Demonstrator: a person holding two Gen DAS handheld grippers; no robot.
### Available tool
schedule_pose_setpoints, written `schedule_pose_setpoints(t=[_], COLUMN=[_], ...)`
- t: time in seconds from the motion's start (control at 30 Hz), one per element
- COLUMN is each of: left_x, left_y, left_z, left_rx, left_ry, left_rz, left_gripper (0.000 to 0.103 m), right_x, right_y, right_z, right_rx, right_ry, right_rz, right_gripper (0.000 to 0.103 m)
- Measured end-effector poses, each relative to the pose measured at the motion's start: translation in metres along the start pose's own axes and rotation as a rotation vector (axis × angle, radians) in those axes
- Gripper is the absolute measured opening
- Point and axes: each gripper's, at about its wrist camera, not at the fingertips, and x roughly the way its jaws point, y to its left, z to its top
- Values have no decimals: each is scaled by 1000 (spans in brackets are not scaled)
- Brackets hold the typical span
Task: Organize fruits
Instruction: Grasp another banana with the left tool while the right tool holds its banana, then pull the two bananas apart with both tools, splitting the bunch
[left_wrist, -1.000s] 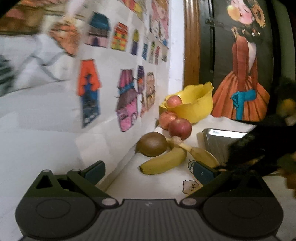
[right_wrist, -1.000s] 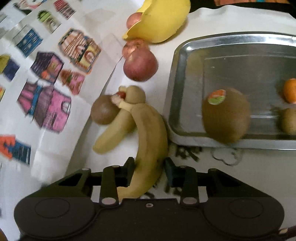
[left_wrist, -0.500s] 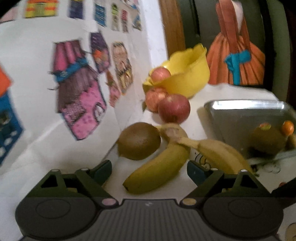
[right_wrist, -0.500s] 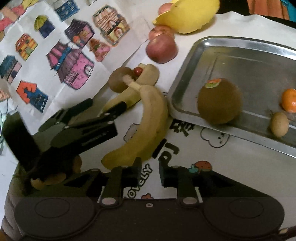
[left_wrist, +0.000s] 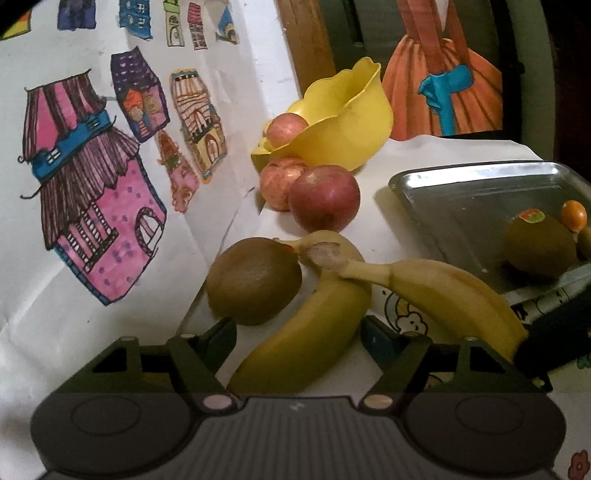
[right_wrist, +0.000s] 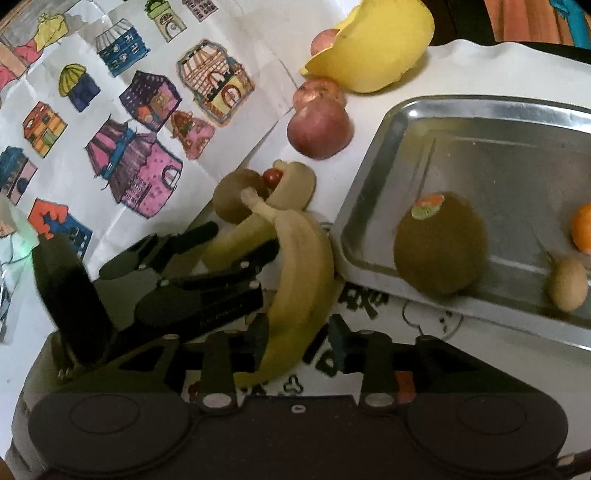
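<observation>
the two bananas (right_wrist: 295, 266) lay joined on the counter (right_wrist: 424, 325), just left of the tray (right_wrist: 480, 147). each wide tool, left tool (left_wrist: 295, 332) and right tool (right_wrist: 299, 339), sat around one banana. both should squeeze softly and lift together.

I see a table (right_wrist: 480, 70) under a white cloth with cartoon prints and dark lettering along its near edge. Lying directly on it: a yellow bowl (left_wrist: 343, 122) at the upper middle of the left wrist frame, tipped on its side, with two red apples (left_wrist: 324, 197) just in front of it. Below those, at frame centre, a brown kiwi (left_wrist: 254, 280) touches a pair of joined bananas (left_wrist: 317, 325). A metal tray (right_wrist: 495, 147) fills the right half of the right wrist frame, its near-left corner just beside the bananas. A sheet of coloured house drawings (right_wrist: 122, 122) covers the left side; I cannot tell if it lies flat.
</observation>
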Motion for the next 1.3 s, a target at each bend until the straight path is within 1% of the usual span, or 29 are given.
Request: schedule_pose_setpoints(t=[0.1, 0.13, 0.23, 0.37, 0.43, 0.47, 0.5, 0.53, 0.73, 0.9, 1.0, 1.07, 1.2, 1.3], left_x=[0, 0, 0, 2, 3, 4, 4, 3, -1, -12, -20, -26, -38, -49], left_y=[1, 1, 5, 13, 15, 15, 15, 15, 8, -4, -17, -24, -38, -45], left_z=[-1, -2, -4, -4, -3, -3, -3, -3, 0, -4, -7, -9, -13, -19], left_rx=[1, 4, 0, -43, -48, -50, -52, -53, -29, -14, 2, -3, -11, -36], left_ry=[-7, -11, -17, -2, 0, 0, -1, -2, 14, 13, 6, 2, -5, -8], left_rz=[-9, -14, -22, -46, -53, -57, -72, -94, -94, -102, -97, -110, -115, -124], left_gripper=[76, 76, 78, 84, 84, 81, 73, 70, 62, 49, 43, 39, 35, 34], right_x=[6, 8, 14, 17, 17, 17, 17, 17, 10, -4, -18, -27, -44, -56], right_y=[4, 5, 8, 10, 11, 12, 12, 12, 5, -2, -8, -12, -20, -24], right_z=[3, 3, 3, 1, -1, -2, -2, -2, -4, -11, -20, -25, -36, -45], right_rx=[2, 2, 4, -8, -13, -22, -31, -34, -20, -28, -39, -45, -50, -64], right_ry=[-8, -10, -11, -33, -40, -41, -43, -43, -10, 22, 38, 46, 61, 59], right_rz=[-4, -12, -37, -51, -60, -66, -68, -66, -55, -57, -68, -75, -94, -110], right_gripper=[43, 46, 47, 46, 47, 46, 45, 45, 43, 43, 43, 42, 42, 42])
